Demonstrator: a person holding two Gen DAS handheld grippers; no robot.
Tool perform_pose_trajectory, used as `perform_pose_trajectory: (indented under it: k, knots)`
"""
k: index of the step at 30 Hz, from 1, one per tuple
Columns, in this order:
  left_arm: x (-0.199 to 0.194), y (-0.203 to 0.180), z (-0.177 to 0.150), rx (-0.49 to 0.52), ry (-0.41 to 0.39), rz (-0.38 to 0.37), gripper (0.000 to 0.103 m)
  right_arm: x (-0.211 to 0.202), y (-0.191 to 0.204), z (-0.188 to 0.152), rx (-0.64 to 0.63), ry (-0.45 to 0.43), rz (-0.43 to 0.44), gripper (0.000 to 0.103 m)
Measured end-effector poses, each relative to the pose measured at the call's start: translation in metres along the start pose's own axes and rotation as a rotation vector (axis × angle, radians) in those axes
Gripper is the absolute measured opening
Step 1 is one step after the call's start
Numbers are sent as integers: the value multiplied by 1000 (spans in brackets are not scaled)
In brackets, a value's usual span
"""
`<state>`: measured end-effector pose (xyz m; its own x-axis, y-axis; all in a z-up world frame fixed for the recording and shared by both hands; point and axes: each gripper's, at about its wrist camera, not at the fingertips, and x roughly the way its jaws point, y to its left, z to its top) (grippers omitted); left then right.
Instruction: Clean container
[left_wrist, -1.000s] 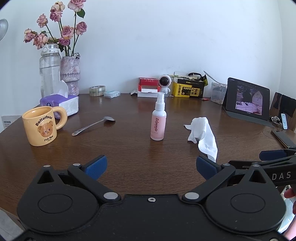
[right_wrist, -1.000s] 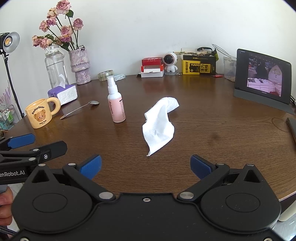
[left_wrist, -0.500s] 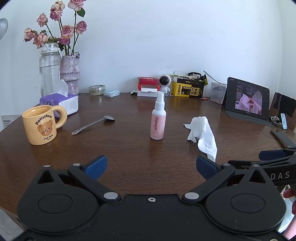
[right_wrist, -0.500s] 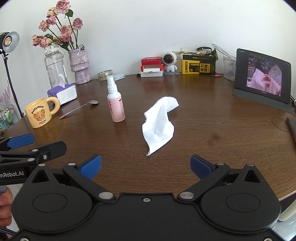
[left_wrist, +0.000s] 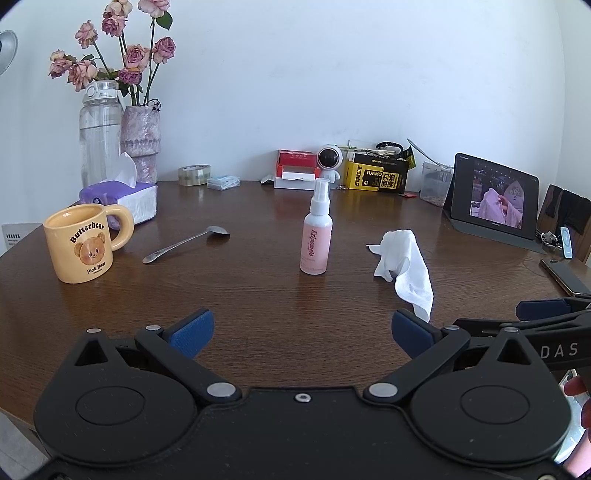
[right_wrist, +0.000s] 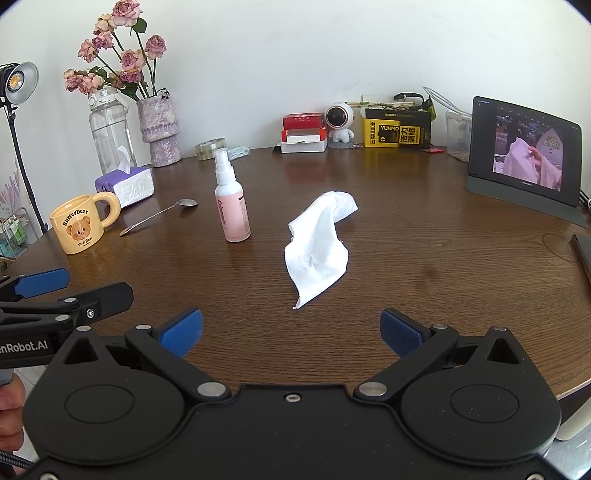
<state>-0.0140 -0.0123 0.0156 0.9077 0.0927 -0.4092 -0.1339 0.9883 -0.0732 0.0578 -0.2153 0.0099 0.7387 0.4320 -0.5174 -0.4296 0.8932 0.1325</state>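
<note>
Counted ahead of you: one mug (left_wrist: 82, 243) at ten o'clock, one spray bottle (left_wrist: 317, 236) at twelve, one cloth (right_wrist: 320, 246). Your left gripper (left_wrist: 300, 332) and right gripper (right_wrist: 291, 328) hover level, jaws apart, empty.

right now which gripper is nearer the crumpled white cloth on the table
Right. The right gripper faces the crumpled white cloth almost head-on, jaws open, a short gap away. The left gripper sits farther left, facing the pink spray bottle.
</note>
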Motion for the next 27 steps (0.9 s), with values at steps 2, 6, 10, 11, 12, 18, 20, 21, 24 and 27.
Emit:
perform_pose_trajectory:
  k: [2,6,10,11,12,18,20,21,24,27]
  knots:
    - [0,-1,0,0,0,0,103,0,0,0,0,0,0,103]
    - [0,2,0,0,0,-2,103,0,2,0,0,1,-1,103]
    - [0,2,0,-1,-1,-10,103,1,2,0,0,2,-4,103]
    - [0,2,1,-1,-2,-12,103,1,3,0,0,2,-5,103]
    - [0,2,1,-1,-3,-14,103,1,3,0,-1,2,-5,103]
    - [0,1,0,-3,-2,-15,103,1,3,0,-2,3,-6,103]
    - [0,1,1,-3,-2,-14,103,1,3,0,-3,2,-6,103]
    - [0,1,0,-2,-3,-16,103,1,3,0,-3,2,-6,103]
    - [0,1,0,1,-4,-20,103,1,3,0,-4,4,-4,103]
    - [0,2,0,-2,-1,-21,103,1,3,-1,-4,5,-1,103]
